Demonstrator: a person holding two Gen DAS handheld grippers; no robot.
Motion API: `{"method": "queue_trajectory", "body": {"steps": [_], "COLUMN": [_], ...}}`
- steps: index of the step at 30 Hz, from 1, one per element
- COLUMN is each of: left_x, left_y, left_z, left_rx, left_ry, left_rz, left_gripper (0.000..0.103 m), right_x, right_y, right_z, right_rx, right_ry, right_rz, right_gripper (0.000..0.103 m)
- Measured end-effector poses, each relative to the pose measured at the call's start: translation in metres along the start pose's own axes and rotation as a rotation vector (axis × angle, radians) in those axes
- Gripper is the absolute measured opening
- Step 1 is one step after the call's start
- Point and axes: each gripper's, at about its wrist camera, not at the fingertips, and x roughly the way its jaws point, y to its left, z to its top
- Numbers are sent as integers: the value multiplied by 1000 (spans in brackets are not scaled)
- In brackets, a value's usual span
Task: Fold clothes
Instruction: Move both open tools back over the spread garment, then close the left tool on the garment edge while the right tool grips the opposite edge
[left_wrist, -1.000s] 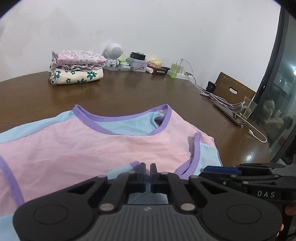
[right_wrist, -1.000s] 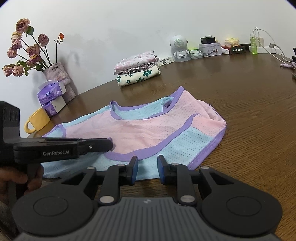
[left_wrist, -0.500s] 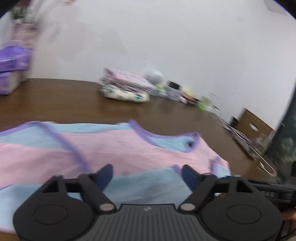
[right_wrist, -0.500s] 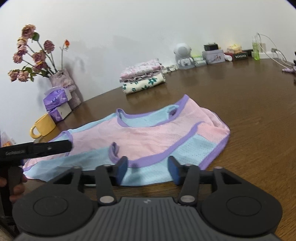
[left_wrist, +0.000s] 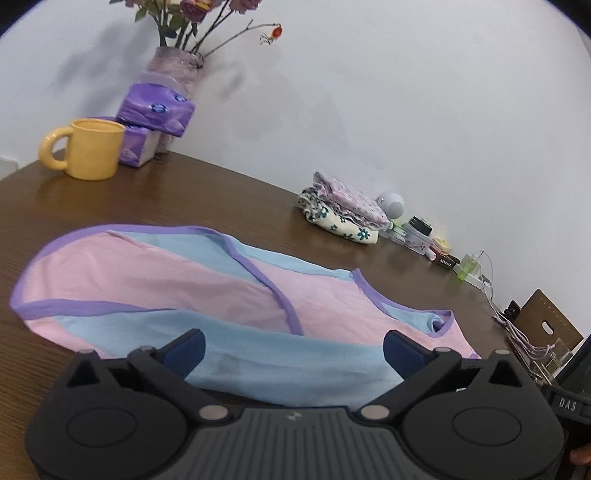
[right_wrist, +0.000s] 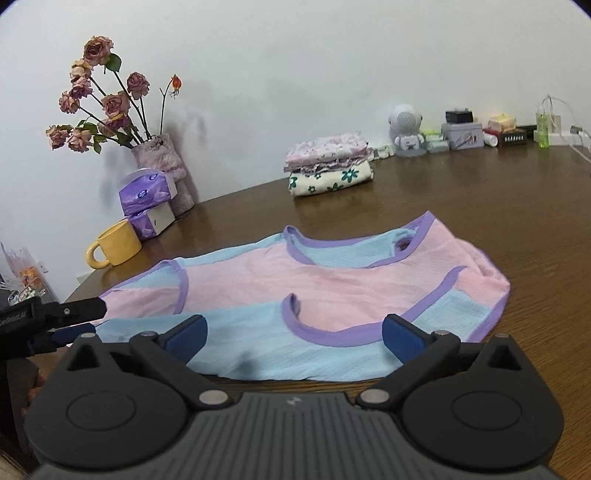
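A pink and light-blue mesh vest with purple trim (right_wrist: 314, 280) lies on the brown table, its near blue hem folded up over the pink body. In the left wrist view the same vest (left_wrist: 177, 280) stretches across the middle. My left gripper (left_wrist: 293, 349) stands open just above the vest's near blue edge, holding nothing. My right gripper (right_wrist: 293, 338) is open too, fingers spread over the near blue hem and the purple armhole. The left gripper (right_wrist: 70, 317) also shows at the left edge of the right wrist view, beside the vest's left end.
A stack of folded floral clothes (right_wrist: 328, 170) sits at the back. A yellow mug (right_wrist: 114, 243), purple tissue packs (right_wrist: 147, 192) and a vase of dried roses (right_wrist: 162, 166) stand at the left. A robot figurine (right_wrist: 406, 129), small boxes, bottles and cables line the back right.
Both grippers have opened wide and let go of the vest's edge, which now lies folded over. The left gripper swung left, so its view now faces the mug and vase.
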Motion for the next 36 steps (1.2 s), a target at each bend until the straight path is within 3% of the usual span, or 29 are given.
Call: {"method": "queue_trajectory", "body": {"steps": [5,9,16,19,21,23,25,26,32,36], "left_x": [-12,-11,7,24,46,72,100,115,179,199], "left_y": [13,23,16,6,-2,-6,-5,-3,17,27], "left_z": [2,15,77,103,116,128,139,143,147,151], "left_rx": [24,58,324,464,555,617,646,657,726,749], "left_ry": [10,41,76,99,130,185,255,288,466,526], "left_rz": [-18,-37,-49,-48,-43,-45,-52,-58,-93,-153], "left_gripper": [103,103,102,101,100,91,84,75,51,49], "right_x": [5,5,15,36,59,84,112,127,209,241], "right_y": [5,14,32,43,47,50,49,48,46,46], "right_z": [-2,0,50,81,103,124,139,145,161,162], "right_rx": [61,36,-273,-482,-550,-596,-606,-609,-629,-647], "right_ry": [42,75,102,139,190,246,311,342,513,583], "right_rz": [76,117,61,30,29,42,76,91,136,195], "right_gripper": [103,103,103,102,102,99,87,84,64,58]}}
